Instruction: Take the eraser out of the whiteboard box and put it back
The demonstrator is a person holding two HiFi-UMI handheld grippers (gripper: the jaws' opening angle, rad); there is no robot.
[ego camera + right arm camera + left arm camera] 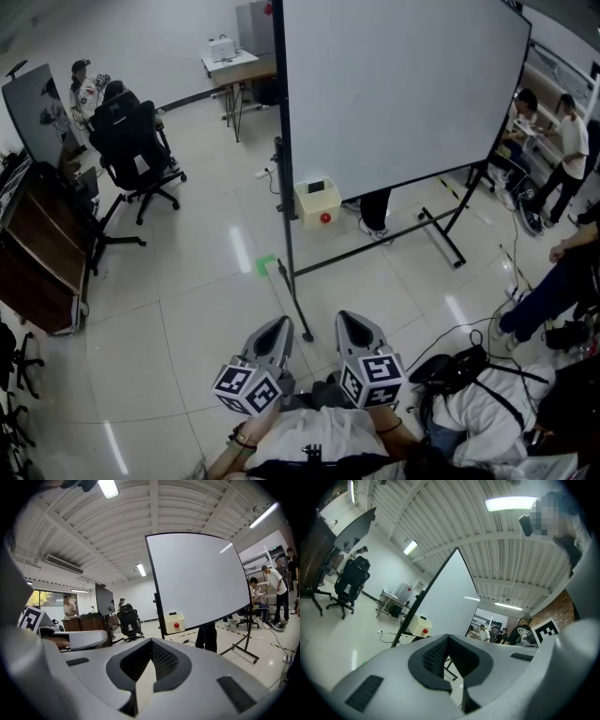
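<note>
- The left gripper [274,336] and right gripper [356,330] are both holding their jaws together on nothing, near the person's body.
- The cream box [317,204] is hanging at the whiteboard's [403,84] lower corner, well apart from both grippers.
- A dark piece [316,187] is showing at the box's top, probably the eraser.
- I am expecting it to be light, with a stiff back and soft felt, so pinching across the stiff back's narrow sides looks best.

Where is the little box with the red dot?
In the head view, the cream box with a red dot sits at the large white whiteboard's lower left corner.
</note>
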